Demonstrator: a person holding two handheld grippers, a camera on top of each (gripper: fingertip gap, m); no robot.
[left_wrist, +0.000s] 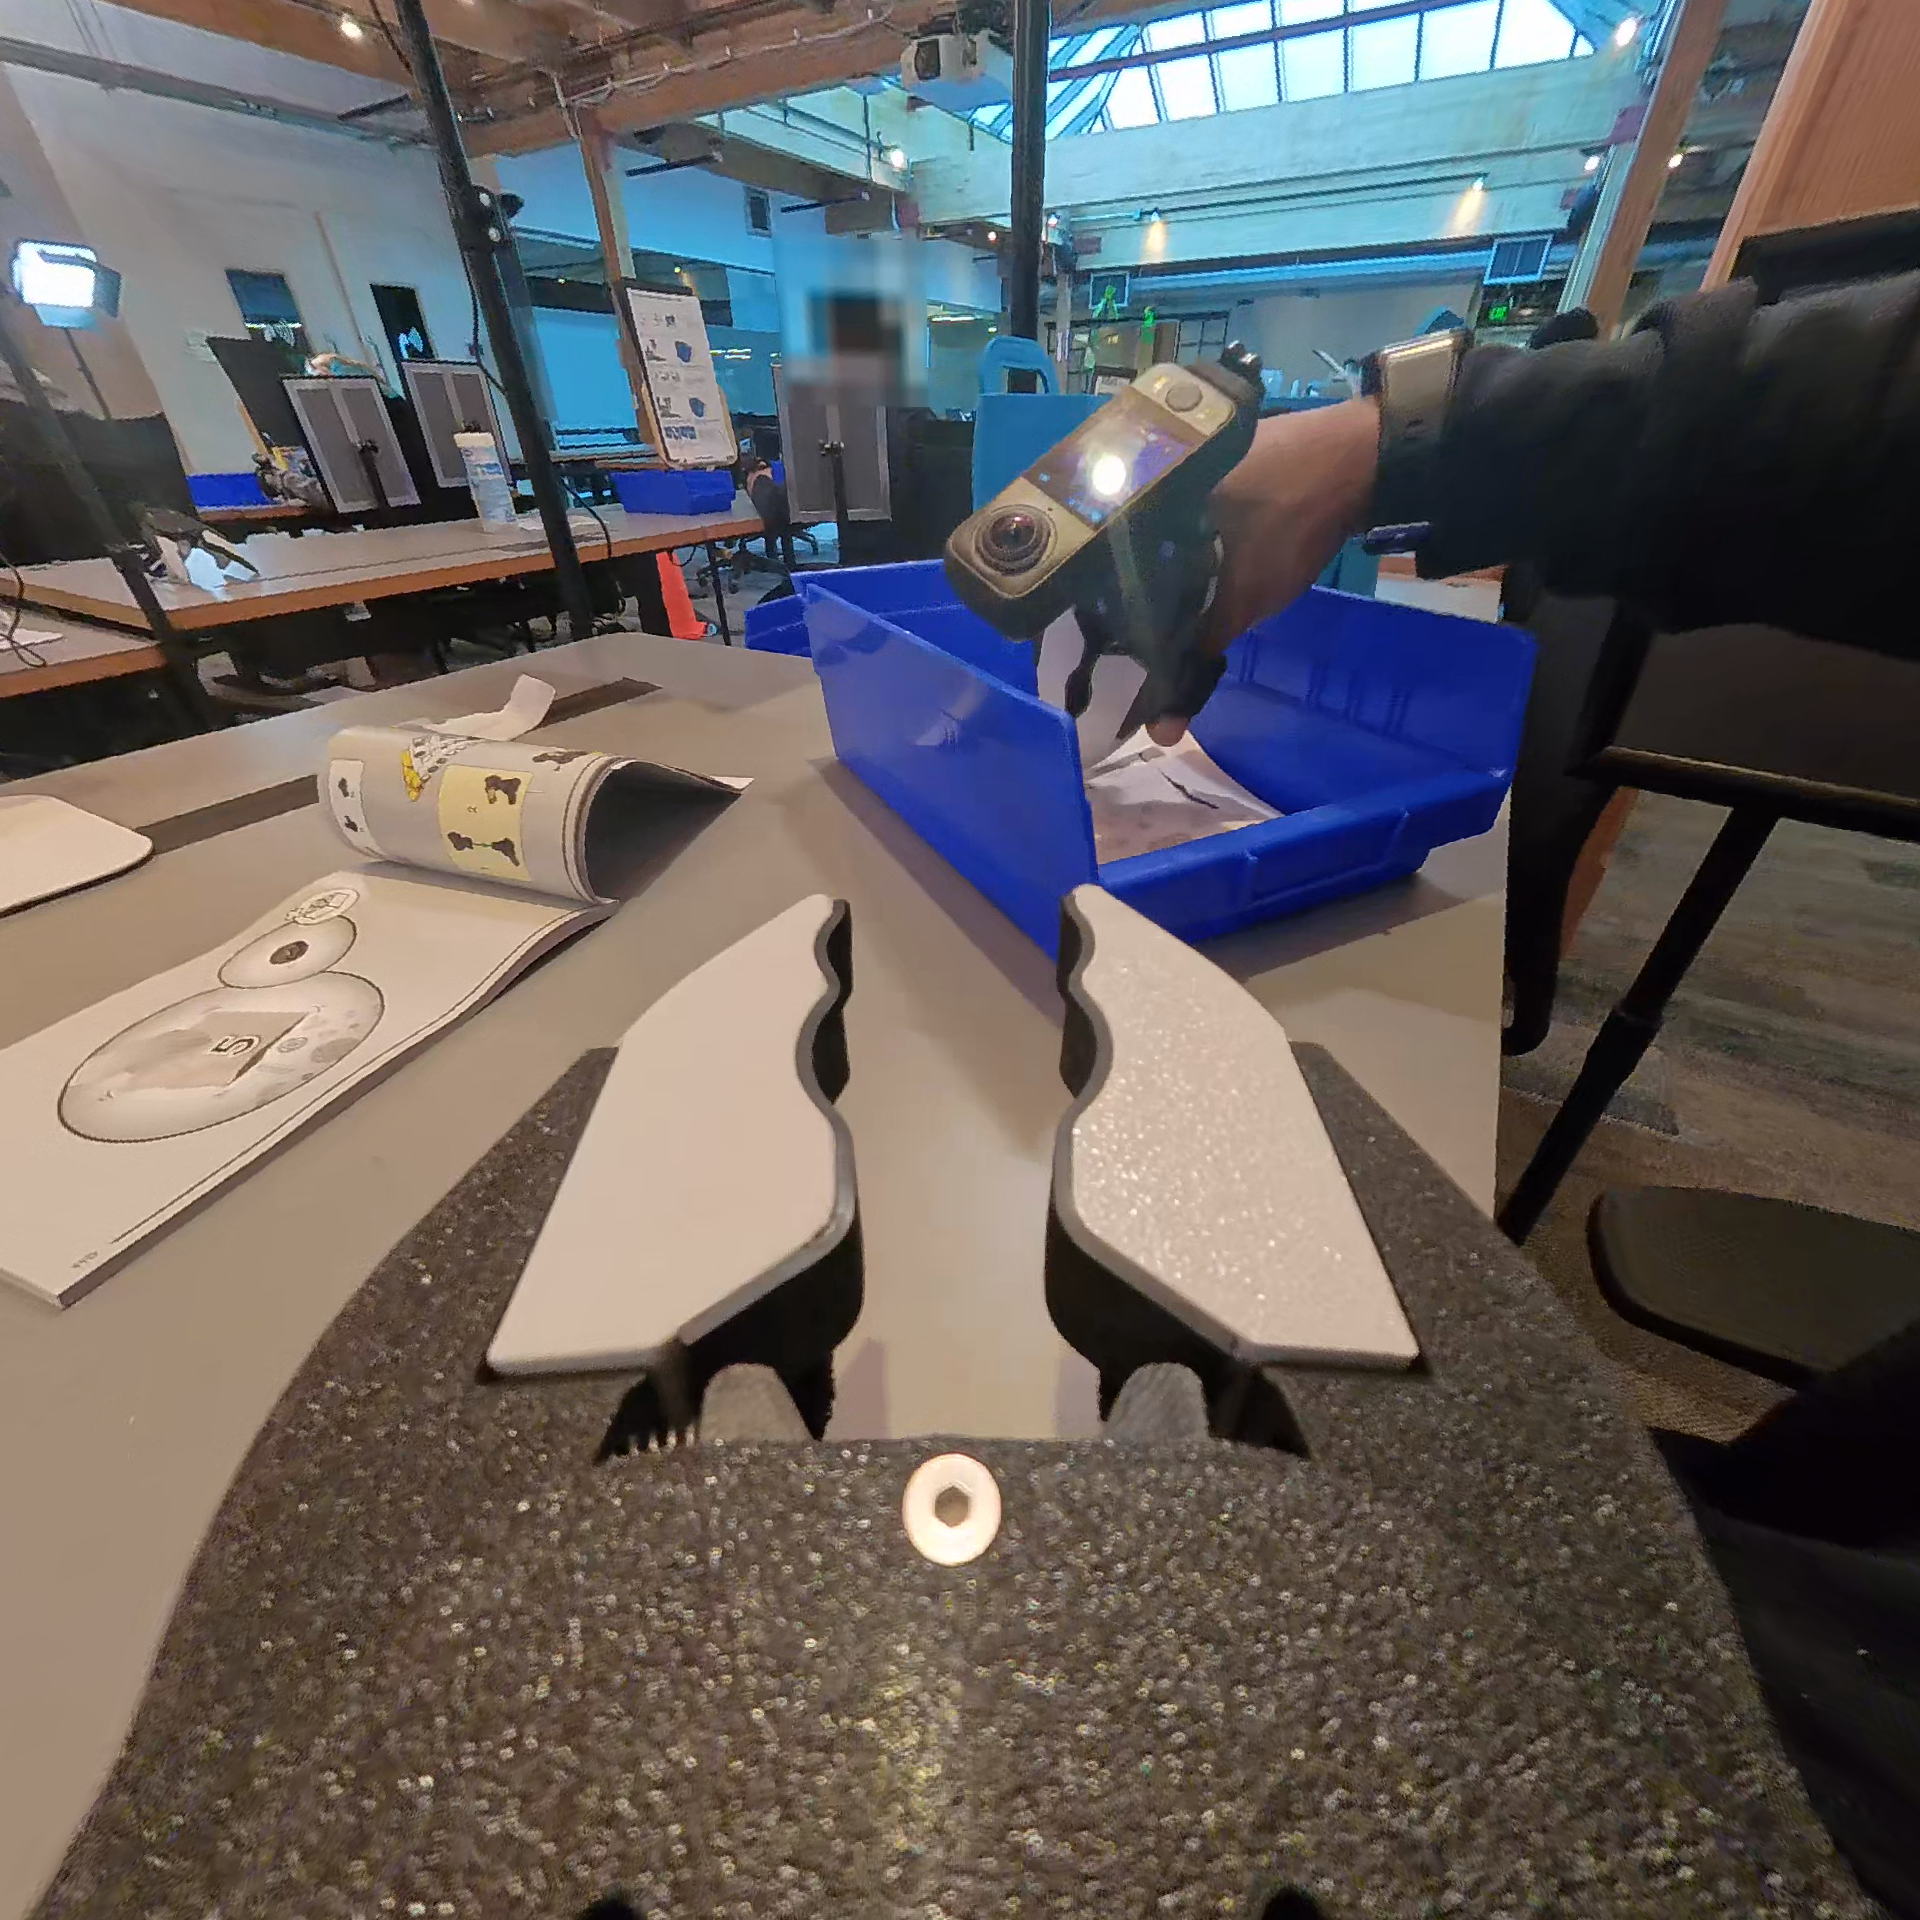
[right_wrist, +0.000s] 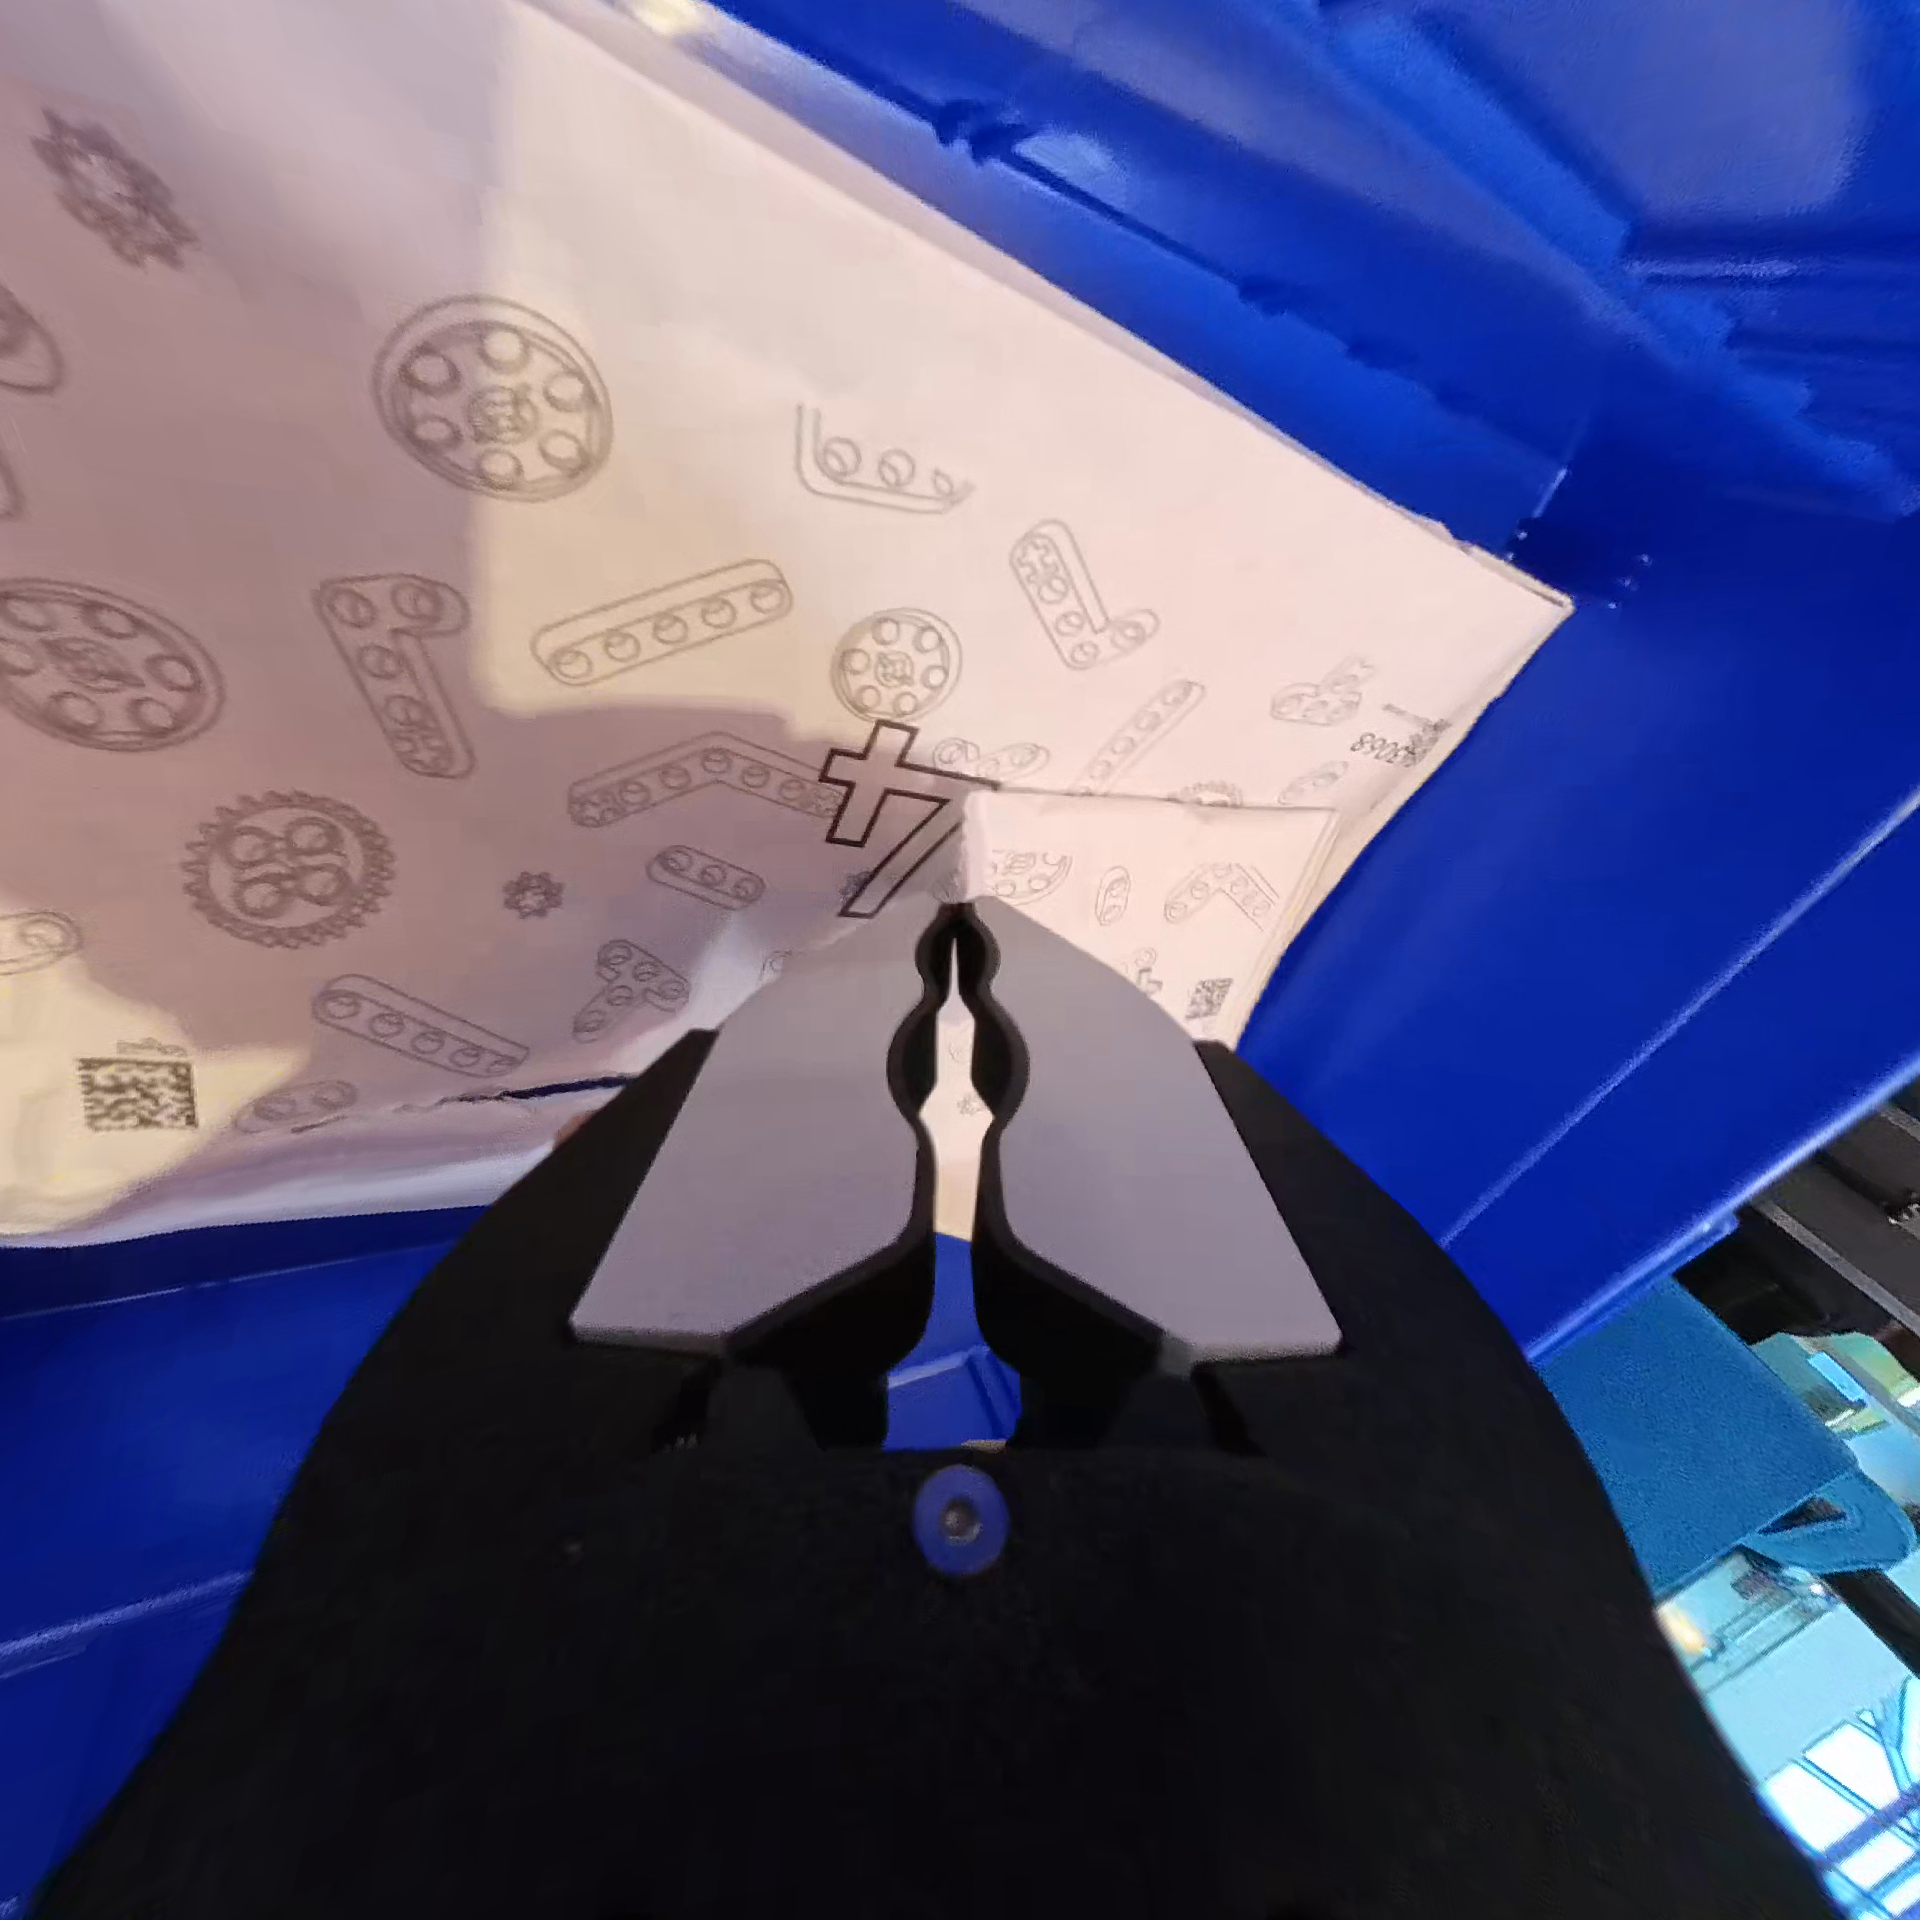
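Note:
My right gripper (right_wrist: 956, 914) is inside a blue plastic bin (right_wrist: 1621, 810). It is shut on a fold of a white paper bag (right_wrist: 623, 468) printed with grey outlines of parts. In the left wrist view the right gripper (left_wrist: 1127, 707) reaches down into the bin (left_wrist: 956, 748), held by a hand in a dark sleeve, and the paper bag (left_wrist: 1174, 810) curves up at its fingertips. My left gripper (left_wrist: 956, 925) is open and empty above the grey table (left_wrist: 727, 894), just short of the bin's near corner.
An open instruction booklet (left_wrist: 312, 997) lies on the table to the left, its pages curled over. A white pad (left_wrist: 52, 847) sits at the far left edge. A dark chair (left_wrist: 1766, 748) stands beyond the table's right edge.

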